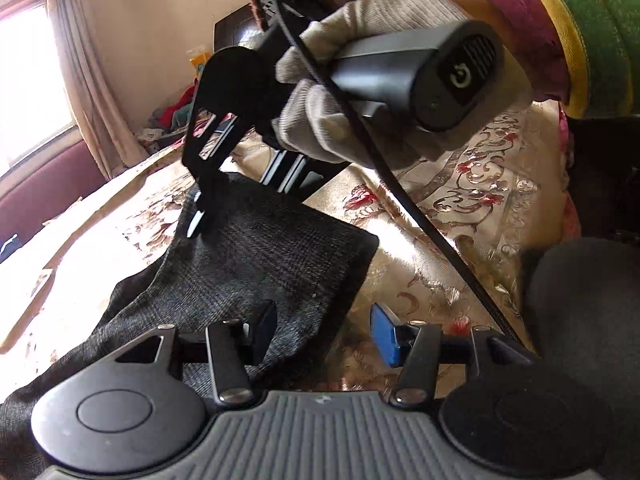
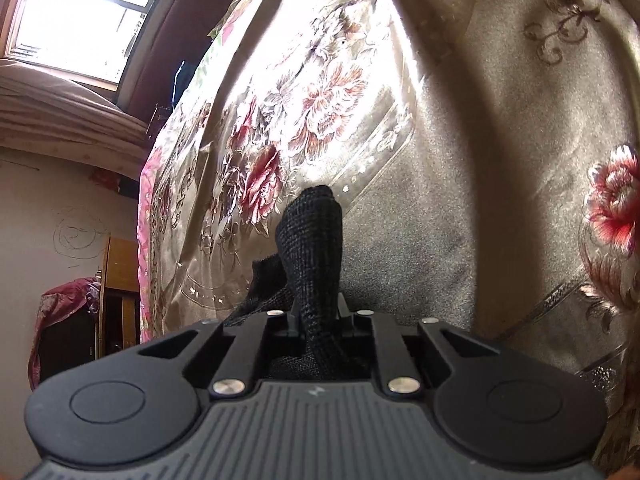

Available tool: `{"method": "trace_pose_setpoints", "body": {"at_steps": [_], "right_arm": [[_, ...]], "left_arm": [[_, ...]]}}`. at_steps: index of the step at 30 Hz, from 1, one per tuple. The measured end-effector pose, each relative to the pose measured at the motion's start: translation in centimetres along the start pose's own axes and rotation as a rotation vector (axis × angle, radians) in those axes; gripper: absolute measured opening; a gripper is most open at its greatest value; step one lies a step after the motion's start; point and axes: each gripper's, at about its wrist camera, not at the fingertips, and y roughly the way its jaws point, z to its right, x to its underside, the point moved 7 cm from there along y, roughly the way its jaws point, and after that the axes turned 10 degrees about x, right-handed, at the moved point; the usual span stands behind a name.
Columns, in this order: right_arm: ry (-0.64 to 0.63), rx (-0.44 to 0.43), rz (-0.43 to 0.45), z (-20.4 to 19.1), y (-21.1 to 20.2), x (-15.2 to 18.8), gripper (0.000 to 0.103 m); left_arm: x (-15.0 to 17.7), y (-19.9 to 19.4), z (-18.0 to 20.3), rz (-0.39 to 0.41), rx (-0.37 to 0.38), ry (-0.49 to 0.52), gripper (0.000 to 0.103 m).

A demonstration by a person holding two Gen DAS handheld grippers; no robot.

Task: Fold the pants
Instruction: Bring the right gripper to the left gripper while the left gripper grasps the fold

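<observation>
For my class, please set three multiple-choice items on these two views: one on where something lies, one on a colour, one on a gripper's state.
1. Where do the dark grey knitted pants lie?
A. on the floral satin bedspread
B. on a wooden floor
C. in a basket

2. What colour is the glove on the hand holding the right hand-held gripper?
A. blue
B. white
C. black

3. How is the left hand-held gripper?
A. shut on the pants
B. shut on nothing
C. open

Key: 1 A, flowered cloth shows around the pants; 2 B, the glove's knit is white; 3 C, its fingers stand apart, nothing pressed between.
</observation>
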Motion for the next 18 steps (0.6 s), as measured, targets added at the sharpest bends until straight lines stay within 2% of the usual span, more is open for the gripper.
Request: {"method": "trace_pose_setpoints", "body": {"at_steps": [6,8,11,15,16,18], "right_arm": [[0.084,-0.039,-0.010,0.5,-0.1,0.5,0.013],[0.107,-0.053,-0.013,0.8,-0.1,0.5,0.013],[0.123,-0.044,-0.022,1.2,0.0,0.3,0.013],[0.058,-0.035,-0.010,0.4,-0.4,0.3,0.014],[0.022,-0.031,-0.009,-0.1,-0.3,0.2,0.017],[-0.014,-0.003,0.003,-0.8,-0.1,-0.2,0.017]], "left_arm": [[-1.4,2.8,0.6,0.029,-0.212,0.098,0.073],[-1.5,3.7,0.4,0.018,-0.222,0.106,0.074],[-1.3,4.2,0.1,0.007,-0.185,0.087,0.071],[-1.6,2.1,-2.3,0.034,-0.071,-0.085,0.056],[-1.7,1.7,-2.9,0.045,-0.049,-0.130,0.051],[-2.1,0.5,-4.3,0.079,-0.010,-0.223,0.046]]}}
